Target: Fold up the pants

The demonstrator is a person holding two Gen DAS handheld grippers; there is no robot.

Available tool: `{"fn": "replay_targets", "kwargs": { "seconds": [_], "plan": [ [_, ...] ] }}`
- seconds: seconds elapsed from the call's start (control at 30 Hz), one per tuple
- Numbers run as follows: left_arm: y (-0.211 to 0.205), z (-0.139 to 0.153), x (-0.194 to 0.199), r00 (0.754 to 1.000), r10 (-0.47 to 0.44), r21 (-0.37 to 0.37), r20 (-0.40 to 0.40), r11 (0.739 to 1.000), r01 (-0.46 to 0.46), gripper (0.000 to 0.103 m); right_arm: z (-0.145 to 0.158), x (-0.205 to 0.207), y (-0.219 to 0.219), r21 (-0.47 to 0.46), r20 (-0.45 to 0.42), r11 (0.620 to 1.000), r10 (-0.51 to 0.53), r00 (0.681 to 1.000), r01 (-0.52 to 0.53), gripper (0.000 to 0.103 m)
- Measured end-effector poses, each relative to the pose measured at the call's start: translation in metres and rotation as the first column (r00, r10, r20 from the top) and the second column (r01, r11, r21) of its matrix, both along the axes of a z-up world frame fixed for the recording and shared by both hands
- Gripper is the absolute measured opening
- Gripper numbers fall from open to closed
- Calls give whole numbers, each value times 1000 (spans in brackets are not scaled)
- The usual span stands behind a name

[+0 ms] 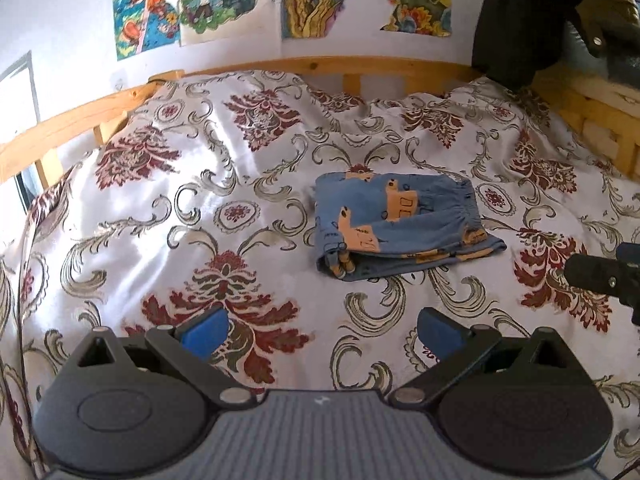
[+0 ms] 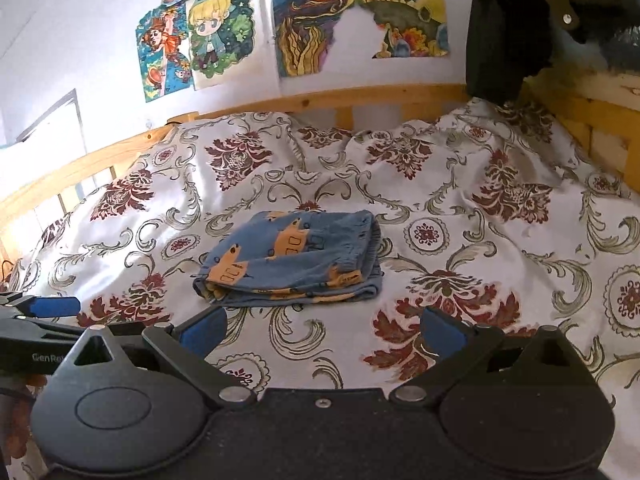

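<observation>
Black two-finger left gripper (image 1: 322,334) with blue pads sits nearest its lens, fingers spread wide and empty above the white bedspread with dark red and olive floral scrolls (image 1: 168,216). Ahead and slightly right lie the small blue pants with orange vehicle prints (image 1: 400,226), folded into a compact bundle, gathered waistband toward the right. From the other view, the matching right gripper (image 2: 322,332) is likewise released, holding nothing, the pants (image 2: 296,258) just beyond it. Colourful cartoon posters (image 2: 248,28) hang above the pale wooden bed rail (image 2: 320,100).
</observation>
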State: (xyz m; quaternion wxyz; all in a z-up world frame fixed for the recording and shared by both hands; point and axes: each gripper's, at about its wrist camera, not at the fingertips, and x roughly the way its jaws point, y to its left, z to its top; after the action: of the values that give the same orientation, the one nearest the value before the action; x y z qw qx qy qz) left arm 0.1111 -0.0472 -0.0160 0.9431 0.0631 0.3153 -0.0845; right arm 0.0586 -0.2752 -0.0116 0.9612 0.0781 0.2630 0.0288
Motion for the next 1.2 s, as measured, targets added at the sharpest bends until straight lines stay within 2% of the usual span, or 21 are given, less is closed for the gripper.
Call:
{"fn": "replay_targets", "kwargs": {
  "seconds": [0.2, 1.2],
  "plan": [
    [5, -1, 1, 1000, 22, -32, -15, 999, -22, 103, 0, 0, 0, -5, -3, 1000, 8, 1000, -8, 102],
    [7, -1, 2, 999, 30, -37, -17, 999, -31, 103, -1, 1, 2, -6, -4, 1000, 9, 1000, -9, 102]
  ]
}}
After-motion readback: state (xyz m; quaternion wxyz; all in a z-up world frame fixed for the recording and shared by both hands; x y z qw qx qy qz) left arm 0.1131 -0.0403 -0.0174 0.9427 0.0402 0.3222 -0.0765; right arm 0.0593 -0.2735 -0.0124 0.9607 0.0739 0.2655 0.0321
